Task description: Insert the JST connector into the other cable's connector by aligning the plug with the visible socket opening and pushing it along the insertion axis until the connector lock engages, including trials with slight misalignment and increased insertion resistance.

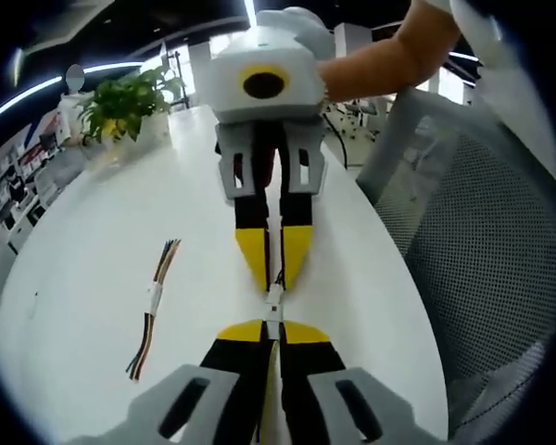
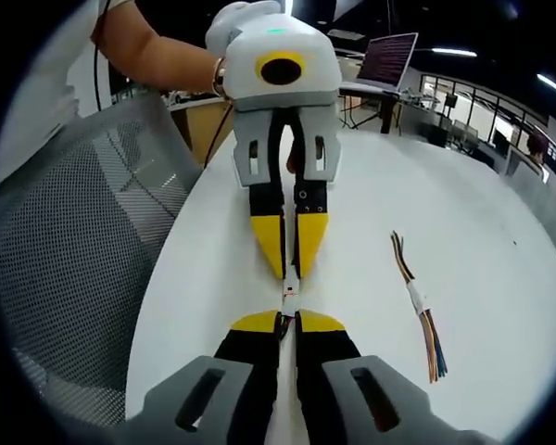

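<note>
Both gripper tips meet; potted plant [image 1: 122, 107] versus laptop [image 2: 387, 59] behind.

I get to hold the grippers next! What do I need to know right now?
Left gripper: shut on one cable's connector.
Right gripper: shut on the other cable's connector.
The two grippers point tip to tip over the white table, and the small white connectors meet between the tips.
A spare cable with coloured wires lies on the table, untouched.
Done: both connectors picked up, lined up and brought together.
Left: I cannot tell if the lock has caught. Push straight along the line, then check before letting go.
</note>
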Demonstrator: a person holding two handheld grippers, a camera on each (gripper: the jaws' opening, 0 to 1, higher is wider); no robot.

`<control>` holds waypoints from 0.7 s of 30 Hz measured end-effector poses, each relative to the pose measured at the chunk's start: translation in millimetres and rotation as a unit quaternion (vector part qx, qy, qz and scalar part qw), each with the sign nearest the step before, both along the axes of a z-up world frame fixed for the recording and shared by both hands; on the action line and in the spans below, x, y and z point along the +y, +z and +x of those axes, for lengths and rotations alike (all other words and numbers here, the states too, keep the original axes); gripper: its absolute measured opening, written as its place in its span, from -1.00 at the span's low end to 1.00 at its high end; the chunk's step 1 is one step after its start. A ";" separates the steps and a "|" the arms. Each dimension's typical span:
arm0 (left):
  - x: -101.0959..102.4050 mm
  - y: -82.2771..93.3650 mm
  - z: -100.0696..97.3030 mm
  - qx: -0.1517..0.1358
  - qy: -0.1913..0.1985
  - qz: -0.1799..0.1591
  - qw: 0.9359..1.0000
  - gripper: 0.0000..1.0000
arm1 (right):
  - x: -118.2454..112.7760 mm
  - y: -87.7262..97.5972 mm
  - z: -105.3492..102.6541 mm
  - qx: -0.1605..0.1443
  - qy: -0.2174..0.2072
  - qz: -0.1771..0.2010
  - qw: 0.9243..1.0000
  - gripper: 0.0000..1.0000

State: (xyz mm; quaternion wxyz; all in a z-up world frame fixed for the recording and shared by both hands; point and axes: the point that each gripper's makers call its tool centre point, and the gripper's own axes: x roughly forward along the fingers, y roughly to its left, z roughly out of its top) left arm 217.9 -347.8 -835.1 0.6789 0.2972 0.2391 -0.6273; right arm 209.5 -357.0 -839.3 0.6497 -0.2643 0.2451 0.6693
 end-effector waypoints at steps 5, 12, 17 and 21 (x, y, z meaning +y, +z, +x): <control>0.8 -1.2 -1.0 -0.011 -0.009 0.013 1.000 -1.00 | 1.8 -0.7 -0.9 -0.002 0.012 -0.014 1.000 -0.96; 1.5 -1.2 0.0 -0.016 -0.009 0.019 1.000 -1.00 | 3.6 -3.1 -1.2 -0.004 0.020 -0.026 0.999 -0.96; -0.1 -0.1 -1.2 -0.029 -0.020 0.027 0.999 -1.00 | 5.2 -2.6 -1.6 0.000 0.026 -0.033 0.999 -0.96; -2.8 2.0 0.7 -0.042 -0.024 0.034 0.998 -1.00 | 8.3 -3.2 1.9 -0.009 0.027 -0.036 0.999 -0.97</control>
